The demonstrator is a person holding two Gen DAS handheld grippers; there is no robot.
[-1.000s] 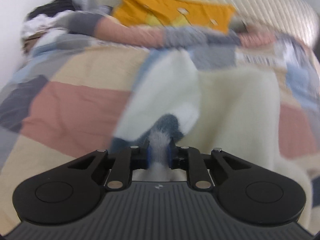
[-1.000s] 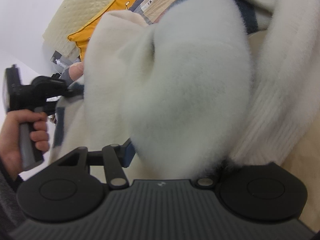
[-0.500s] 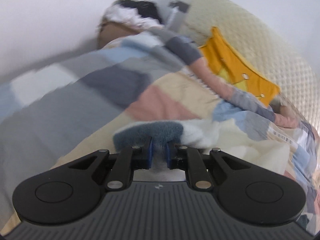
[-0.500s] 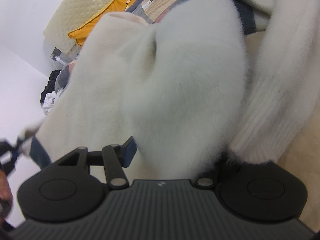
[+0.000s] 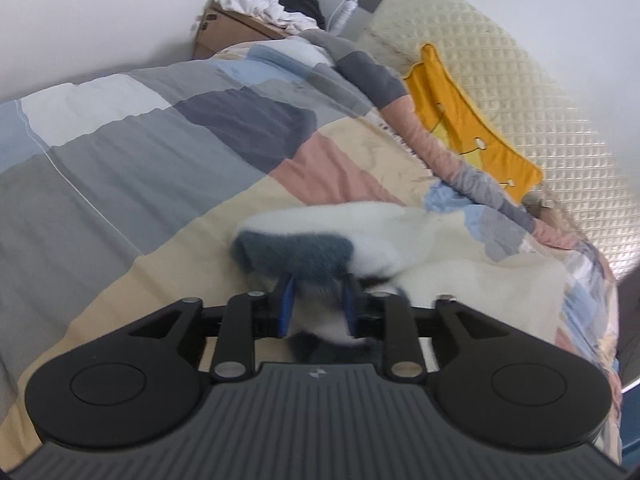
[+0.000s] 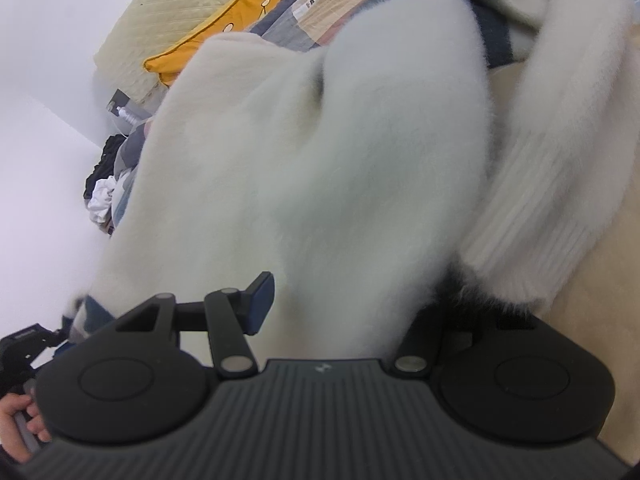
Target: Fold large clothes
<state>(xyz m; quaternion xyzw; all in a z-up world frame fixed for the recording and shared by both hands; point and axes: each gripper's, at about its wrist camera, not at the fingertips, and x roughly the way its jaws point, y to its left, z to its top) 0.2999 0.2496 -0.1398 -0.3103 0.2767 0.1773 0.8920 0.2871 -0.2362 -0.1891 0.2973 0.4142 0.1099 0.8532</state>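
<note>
A cardboard box (image 5: 224, 34) stands far left; one orange cushion (image 5: 472, 128) leans far right. One fuzzy sweater (image 5: 400, 240) lies on the patchwork quilt (image 5: 140, 152), long axis left-right. Left gripper (image 5: 316, 304): part-open, cuff between fingers. Right gripper (image 6: 344, 300): wide apart, sweater bulk between, grip indeterminate.

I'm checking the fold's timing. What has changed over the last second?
The left gripper swung the sweater's blue-grey cuff down onto the quilt and its jaws parted, releasing it. The right gripper stayed put, with fleece between its fingers.
</note>
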